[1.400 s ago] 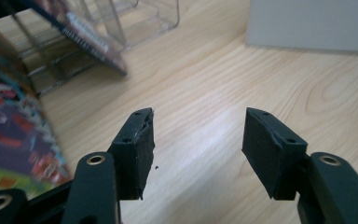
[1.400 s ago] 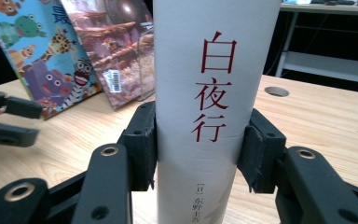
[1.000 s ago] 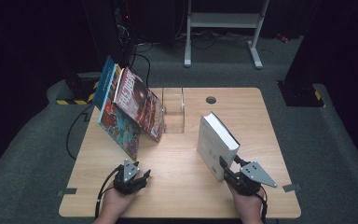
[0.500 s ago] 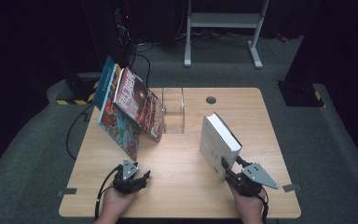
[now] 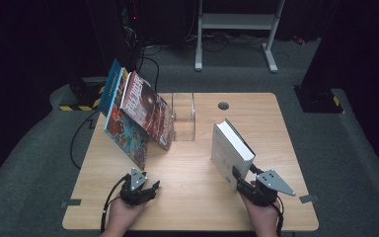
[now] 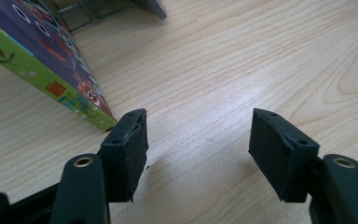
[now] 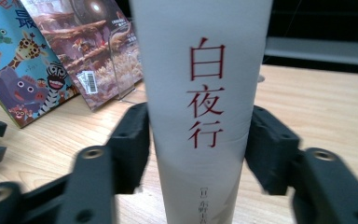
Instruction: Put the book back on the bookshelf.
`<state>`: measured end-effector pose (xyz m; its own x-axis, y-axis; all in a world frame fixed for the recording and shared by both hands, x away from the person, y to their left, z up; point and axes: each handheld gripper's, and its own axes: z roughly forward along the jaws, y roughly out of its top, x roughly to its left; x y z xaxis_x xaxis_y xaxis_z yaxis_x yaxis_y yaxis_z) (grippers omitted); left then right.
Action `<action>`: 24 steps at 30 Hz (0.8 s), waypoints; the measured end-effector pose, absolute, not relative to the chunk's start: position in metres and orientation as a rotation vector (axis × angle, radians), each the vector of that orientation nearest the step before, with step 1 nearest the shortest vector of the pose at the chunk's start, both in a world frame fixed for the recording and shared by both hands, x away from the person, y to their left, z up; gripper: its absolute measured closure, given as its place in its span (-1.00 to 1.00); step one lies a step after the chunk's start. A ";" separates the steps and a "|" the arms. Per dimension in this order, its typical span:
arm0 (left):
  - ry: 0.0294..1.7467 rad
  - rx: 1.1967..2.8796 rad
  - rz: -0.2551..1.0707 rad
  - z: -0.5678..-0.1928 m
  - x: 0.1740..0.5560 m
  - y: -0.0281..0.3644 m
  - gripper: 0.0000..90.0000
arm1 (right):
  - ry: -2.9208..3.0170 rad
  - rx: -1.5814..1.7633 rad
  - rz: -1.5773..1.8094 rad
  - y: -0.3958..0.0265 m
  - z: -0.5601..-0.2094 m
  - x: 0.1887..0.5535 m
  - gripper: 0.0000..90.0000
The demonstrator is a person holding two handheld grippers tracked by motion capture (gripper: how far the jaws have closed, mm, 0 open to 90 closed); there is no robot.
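Right tongs (image 7: pixel 198 149) just opening, straddling upright white book (image 7: pixel 200 93), spine vertical.

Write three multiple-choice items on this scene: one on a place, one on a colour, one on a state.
1. Where does the white book stand?
A. In the clear stand
B. On the right half of the table
C. On the floor

2. What colour are the large characters on its spine?
A. Red
B. Blue
C. Green

3. How is the left tool?
A. Shut on a book
B. Shut on a cable
C. Open, with nothing between its jaws

Answers:
1 B: the high view shows it upright on the wood, right of centre.
2 A: the right gripper view shows red characters on white.
3 C: the left gripper view shows bare table between the parted jaws.
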<state>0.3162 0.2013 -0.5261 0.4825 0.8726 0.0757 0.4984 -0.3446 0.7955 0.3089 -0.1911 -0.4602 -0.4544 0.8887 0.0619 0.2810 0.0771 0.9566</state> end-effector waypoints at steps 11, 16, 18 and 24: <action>1.123 2.004 0.646 -0.526 0.315 0.201 -0.17 | 1.796 1.170 1.428 -0.186 -0.445 0.314 -0.33; 1.122 2.005 0.643 -0.526 0.316 0.202 -0.17 | 1.766 1.158 1.425 -0.185 -0.438 0.318 -0.24; 1.124 2.003 0.643 -0.526 0.316 0.201 -0.17 | 1.753 1.145 1.438 -0.185 -0.435 0.318 -0.12; 1.120 2.006 0.641 -0.526 0.316 0.202 -0.17 | 1.750 1.161 1.420 -0.182 -0.430 0.321 -0.08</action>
<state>0.3157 0.2019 -0.5260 0.4941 0.8667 0.0685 0.4979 -0.3467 0.7949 0.3214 -0.1818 -0.4299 -0.4396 0.8951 0.0740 0.2564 0.0461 0.9655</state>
